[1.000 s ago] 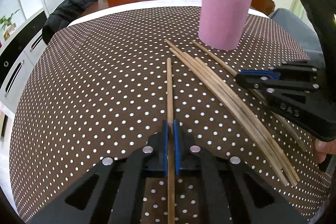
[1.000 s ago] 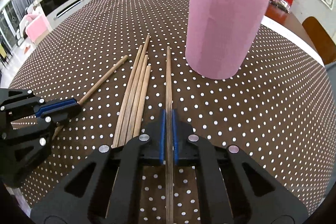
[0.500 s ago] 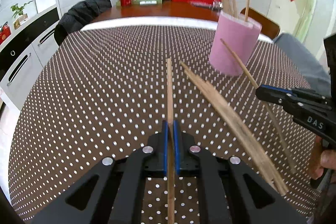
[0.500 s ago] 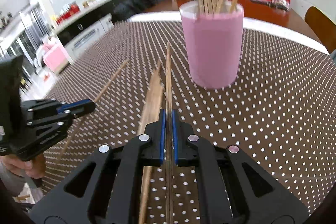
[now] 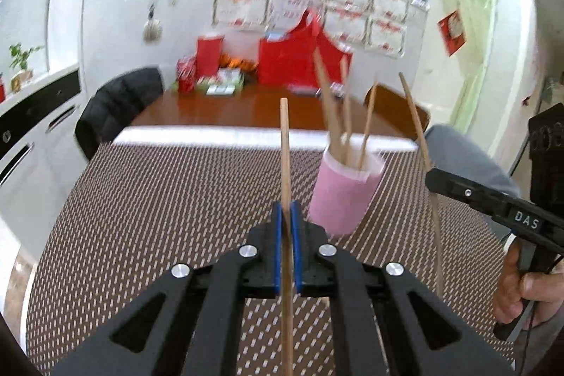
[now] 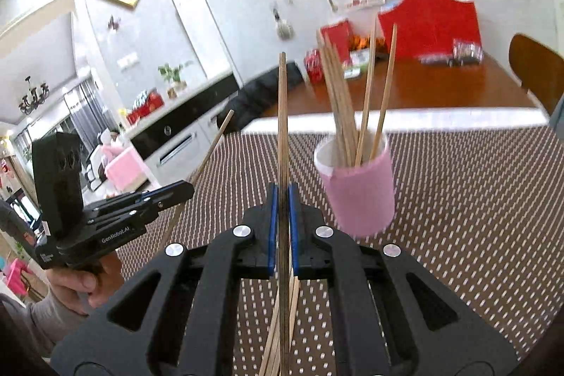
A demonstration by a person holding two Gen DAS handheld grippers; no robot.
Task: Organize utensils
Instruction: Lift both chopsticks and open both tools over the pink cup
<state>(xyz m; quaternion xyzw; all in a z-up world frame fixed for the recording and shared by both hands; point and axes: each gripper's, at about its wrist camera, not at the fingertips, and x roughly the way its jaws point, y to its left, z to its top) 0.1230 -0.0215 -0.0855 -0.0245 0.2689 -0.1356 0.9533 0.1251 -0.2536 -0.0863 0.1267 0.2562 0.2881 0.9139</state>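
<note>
My left gripper (image 5: 286,207) is shut on a wooden chopstick (image 5: 284,147) that points up and forward, clear of the table. The pink cup (image 5: 343,196) stands just right of it with several chopsticks upright inside. In the right wrist view, my right gripper (image 6: 282,189) is shut on a darker chopstick (image 6: 282,111), also lifted, with the pink cup (image 6: 359,196) just ahead to its right. Each gripper shows in the other's view: the right gripper (image 5: 431,178) at the right, the left gripper (image 6: 188,191) at the left. Several loose chopsticks (image 6: 294,305) lie on the cloth under the right gripper.
A brown white-dotted tablecloth (image 5: 158,207) covers the near table. Beyond it, a wooden table (image 5: 246,108) carries red bags and boxes. A black jacket (image 5: 120,101) hangs over a chair at the back left. White cabinets (image 6: 176,147) stand to the left. A hand (image 5: 521,291) grips the right tool.
Both grippers have risen and tipped upward, each lifting its chopstick off the cloth. The pile of loose chopsticks stays on the table, and the cup now sits lower in both views.
</note>
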